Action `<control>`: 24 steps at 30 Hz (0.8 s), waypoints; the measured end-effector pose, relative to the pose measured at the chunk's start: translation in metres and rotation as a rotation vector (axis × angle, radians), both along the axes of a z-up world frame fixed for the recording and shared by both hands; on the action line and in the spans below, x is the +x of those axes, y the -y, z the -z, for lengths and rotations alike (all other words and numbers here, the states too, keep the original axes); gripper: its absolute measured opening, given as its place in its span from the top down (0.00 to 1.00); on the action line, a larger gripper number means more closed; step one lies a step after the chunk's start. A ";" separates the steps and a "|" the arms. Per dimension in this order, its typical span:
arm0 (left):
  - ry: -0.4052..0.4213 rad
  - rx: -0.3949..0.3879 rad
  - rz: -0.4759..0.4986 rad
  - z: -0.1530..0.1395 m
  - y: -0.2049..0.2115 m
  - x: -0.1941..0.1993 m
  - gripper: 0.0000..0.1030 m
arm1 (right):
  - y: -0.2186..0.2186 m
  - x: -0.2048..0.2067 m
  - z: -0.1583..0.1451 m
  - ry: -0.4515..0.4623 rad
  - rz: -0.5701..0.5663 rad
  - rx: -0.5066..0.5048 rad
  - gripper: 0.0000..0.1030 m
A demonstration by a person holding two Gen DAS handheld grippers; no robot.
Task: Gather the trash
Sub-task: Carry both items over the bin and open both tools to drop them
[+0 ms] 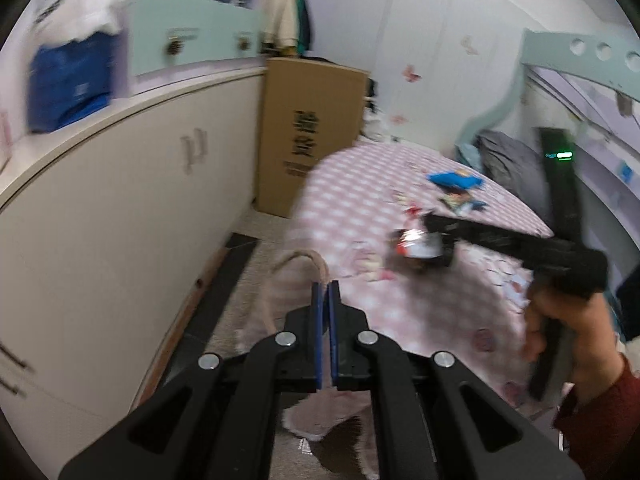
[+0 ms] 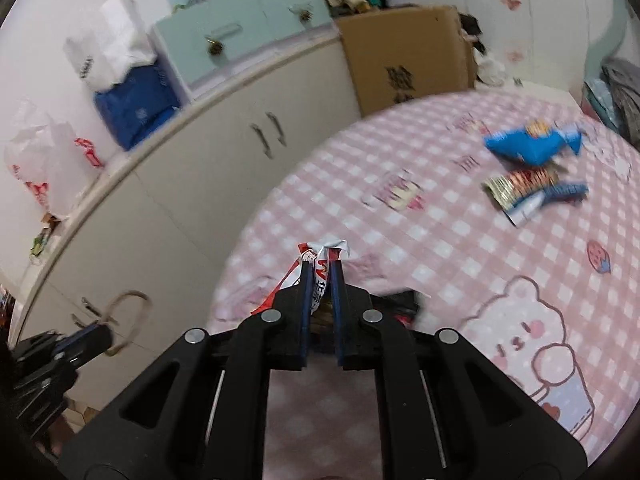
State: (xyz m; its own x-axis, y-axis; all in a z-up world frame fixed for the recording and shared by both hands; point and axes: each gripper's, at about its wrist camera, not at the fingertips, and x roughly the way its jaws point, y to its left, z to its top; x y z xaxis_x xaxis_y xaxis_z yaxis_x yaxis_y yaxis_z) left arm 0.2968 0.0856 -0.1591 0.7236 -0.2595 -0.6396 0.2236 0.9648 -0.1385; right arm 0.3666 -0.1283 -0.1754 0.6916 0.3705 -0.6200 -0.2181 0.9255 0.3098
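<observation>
My right gripper (image 2: 322, 266) is shut on a crumpled red-and-white wrapper (image 2: 325, 249), held just above the pink checked bed sheet (image 2: 440, 240). The left wrist view shows that gripper (image 1: 426, 250) with the wrapper (image 1: 416, 242) over the bed. My left gripper (image 1: 326, 286) is shut on a beige rope loop handle (image 1: 298, 258); what hangs from it is hidden under the gripper. It shows at the lower left of the right wrist view (image 2: 102, 332), off the bed's side. A blue wrapper (image 2: 532, 146) and a striped foil wrapper (image 2: 524, 192) lie further up the bed.
A long cream cabinet (image 1: 120, 208) runs along the left, leaving a narrow floor strip (image 1: 256, 264) beside the bed. A tall cardboard box (image 1: 308, 132) stands at its far end. Plastic bags (image 2: 48, 160) and a blue bag (image 2: 132, 100) sit on the cabinet top. A hand (image 1: 560, 320) holds the right gripper.
</observation>
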 end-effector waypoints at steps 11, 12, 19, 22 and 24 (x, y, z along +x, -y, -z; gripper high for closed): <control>-0.141 -0.006 -0.229 0.058 -0.096 0.010 0.97 | -0.149 -0.026 0.010 0.030 -0.267 -0.123 0.91; -0.163 -0.011 -0.247 0.067 -0.104 0.012 0.97 | -0.160 -0.026 0.019 0.020 -0.282 -0.136 0.91; -0.292 -0.060 -0.310 0.127 -0.146 0.027 0.96 | -0.218 -0.020 0.083 -0.067 -0.337 -0.216 0.91; -0.346 -0.097 -0.313 0.148 -0.155 0.033 0.95 | -0.230 -0.018 0.108 -0.106 -0.348 -0.234 0.91; -0.375 -0.111 -0.323 0.159 -0.158 0.037 0.77 | -0.235 -0.015 0.120 -0.131 -0.351 -0.240 0.91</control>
State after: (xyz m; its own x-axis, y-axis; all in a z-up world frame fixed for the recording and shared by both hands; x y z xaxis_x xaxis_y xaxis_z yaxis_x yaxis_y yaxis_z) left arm 0.3341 0.2434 -0.3181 0.5036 -0.1411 -0.8523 -0.1690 0.9514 -0.2574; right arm 0.3513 0.1067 -0.2958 0.4595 0.4038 -0.7911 -0.5056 0.8512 0.1408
